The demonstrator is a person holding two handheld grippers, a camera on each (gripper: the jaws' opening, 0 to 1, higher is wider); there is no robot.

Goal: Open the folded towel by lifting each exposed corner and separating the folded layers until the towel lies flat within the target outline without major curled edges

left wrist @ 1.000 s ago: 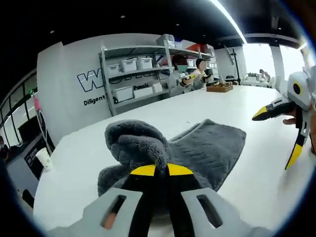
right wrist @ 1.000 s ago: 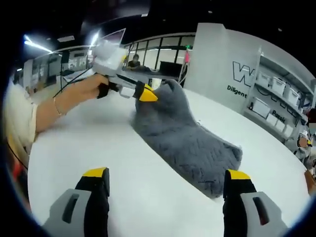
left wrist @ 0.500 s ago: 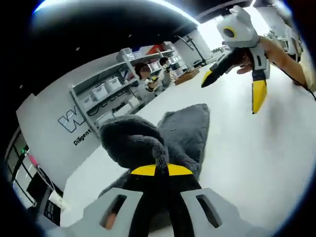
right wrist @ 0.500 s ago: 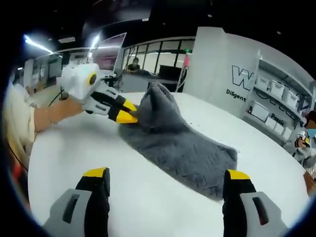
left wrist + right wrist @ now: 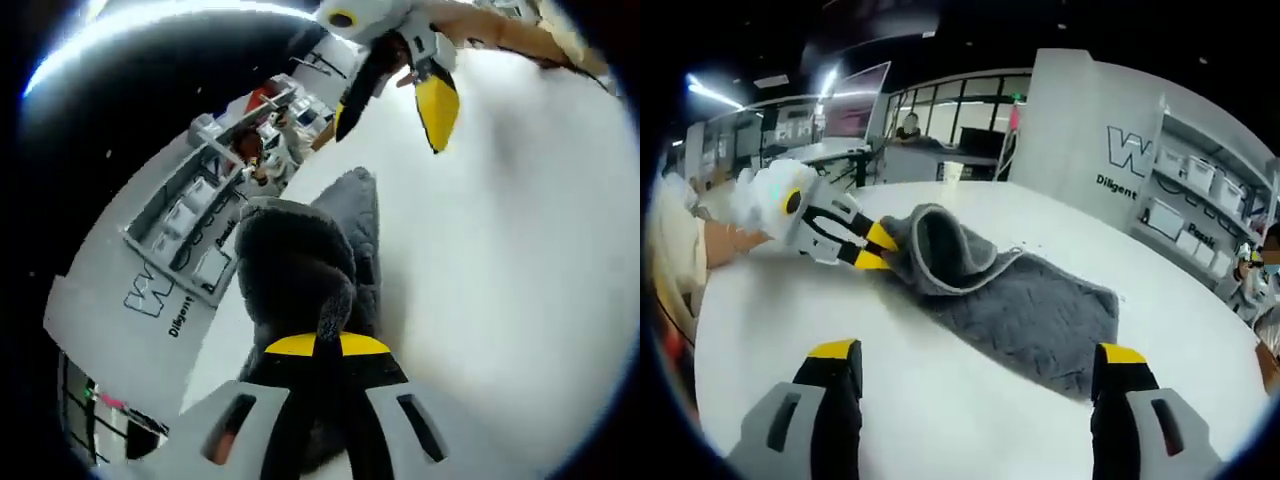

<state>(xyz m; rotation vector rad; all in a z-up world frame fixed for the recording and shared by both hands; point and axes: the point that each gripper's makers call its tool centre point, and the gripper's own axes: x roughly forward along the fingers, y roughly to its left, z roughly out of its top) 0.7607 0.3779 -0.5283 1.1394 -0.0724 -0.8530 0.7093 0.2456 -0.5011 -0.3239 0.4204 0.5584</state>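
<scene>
In the left gripper view my left tongs (image 5: 316, 345) are clenched on a bunched corner of the grey towel (image 5: 300, 260), which bulges just past the yellow tips and then runs on away from them as a narrow strip toward the shelving; the right tongs (image 5: 400, 95) hang above the towel's far end, spread apart and holding nothing. In the right gripper view the towel (image 5: 1025, 310) lies on the white surface (image 5: 940, 420) well ahead of my right tongs (image 5: 980, 375), its long axis running from the raised, curled-over corner at its left end down to the flat end at its right. The left tongs (image 5: 878, 247) grip that raised corner, so they are the nearer to the towel; my right tongs stand wide open, touching nothing, with bare surface between them and the towel's near edge. I judge the flat end is what the right tongs should reach for next.
</scene>
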